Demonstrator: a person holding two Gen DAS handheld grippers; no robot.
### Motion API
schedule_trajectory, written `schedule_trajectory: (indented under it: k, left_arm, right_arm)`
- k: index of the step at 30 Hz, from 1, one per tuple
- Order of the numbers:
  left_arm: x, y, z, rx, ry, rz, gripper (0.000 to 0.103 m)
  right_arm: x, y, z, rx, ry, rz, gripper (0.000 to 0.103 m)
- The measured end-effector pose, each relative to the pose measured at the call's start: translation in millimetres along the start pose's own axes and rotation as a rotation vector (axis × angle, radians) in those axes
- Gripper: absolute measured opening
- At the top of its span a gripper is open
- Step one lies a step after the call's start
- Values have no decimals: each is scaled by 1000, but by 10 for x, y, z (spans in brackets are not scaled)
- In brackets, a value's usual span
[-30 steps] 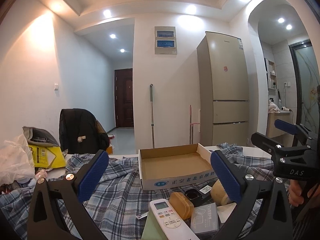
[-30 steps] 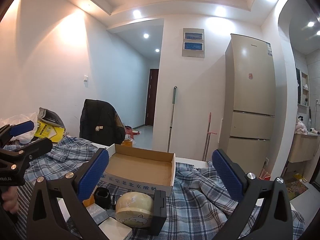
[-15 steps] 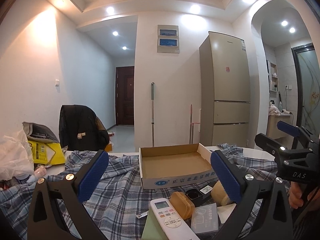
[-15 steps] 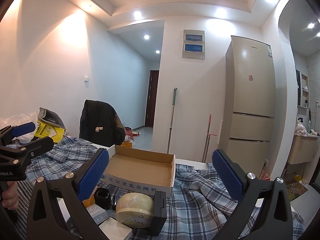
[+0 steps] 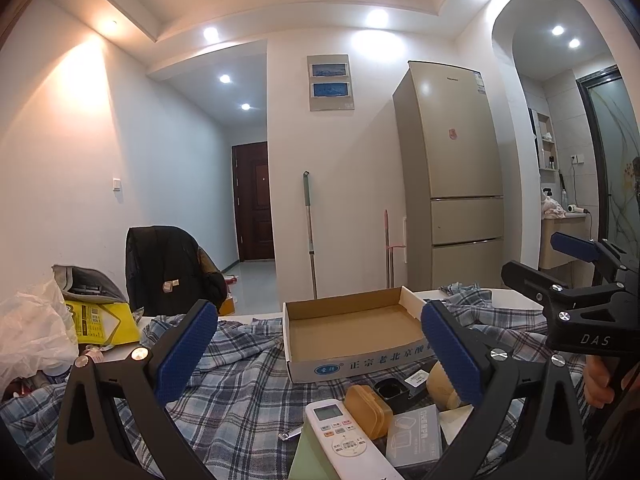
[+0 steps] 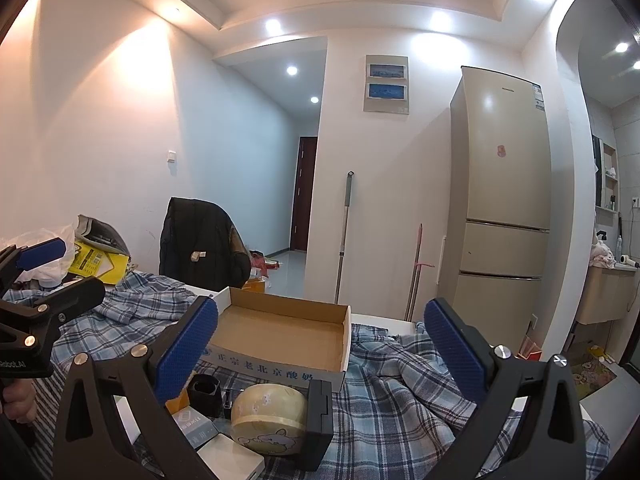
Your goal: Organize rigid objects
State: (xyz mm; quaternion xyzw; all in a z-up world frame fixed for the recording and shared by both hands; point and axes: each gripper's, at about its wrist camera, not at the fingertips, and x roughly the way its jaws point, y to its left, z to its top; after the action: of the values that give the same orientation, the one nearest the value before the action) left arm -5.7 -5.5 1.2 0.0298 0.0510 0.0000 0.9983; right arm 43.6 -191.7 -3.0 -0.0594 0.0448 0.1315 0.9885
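An empty cardboard box (image 5: 352, 330) (image 6: 280, 332) lies on the plaid cloth (image 5: 240, 384). In front of it lie a white remote (image 5: 344, 436), an orange case (image 5: 368, 410), a small black cup (image 5: 390, 390) (image 6: 206, 392), a grey carton (image 5: 416, 438) and a cream round tin (image 6: 270, 416). My left gripper (image 5: 320, 356) is open and empty, held above the remote. My right gripper (image 6: 320, 356) is open and empty, held above the tin; it also shows at the right of the left wrist view (image 5: 580, 276).
A yellow bag (image 5: 100, 320) and a white plastic bag (image 5: 32, 332) sit at the table's left. A chair with a black jacket (image 5: 168, 268) stands behind. A fridge (image 5: 452, 176) and mops (image 5: 310, 236) stand by the far wall.
Both grippers have tilted slightly upward; the box and objects sit a bit lower in each view. Nothing on the table has moved.
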Motion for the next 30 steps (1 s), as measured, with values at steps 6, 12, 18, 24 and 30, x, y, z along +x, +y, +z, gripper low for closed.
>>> schedule_trajectory:
  k: [6, 12, 18, 24, 30]
  left_arm:
    - [-4, 7, 4, 3, -5, 0, 103]
    - [-11, 8, 3, 7, -10, 7, 103]
    - [-72, -66, 5, 43, -34, 14, 103]
    - [-94, -88, -1, 55, -43, 21, 103]
    - [-64, -39, 2, 29, -19, 31, 103]
  right_arm:
    - [-4, 7, -4, -4, -9, -3, 103]
    - [-9, -8, -10, 2, -3, -4, 103]
    - [-14, -17, -8, 4, -2, -5, 103]
    - [-7, -33, -3, 11, 6, -5, 103]
    - [3, -39, 2, 14, 9, -5, 103]
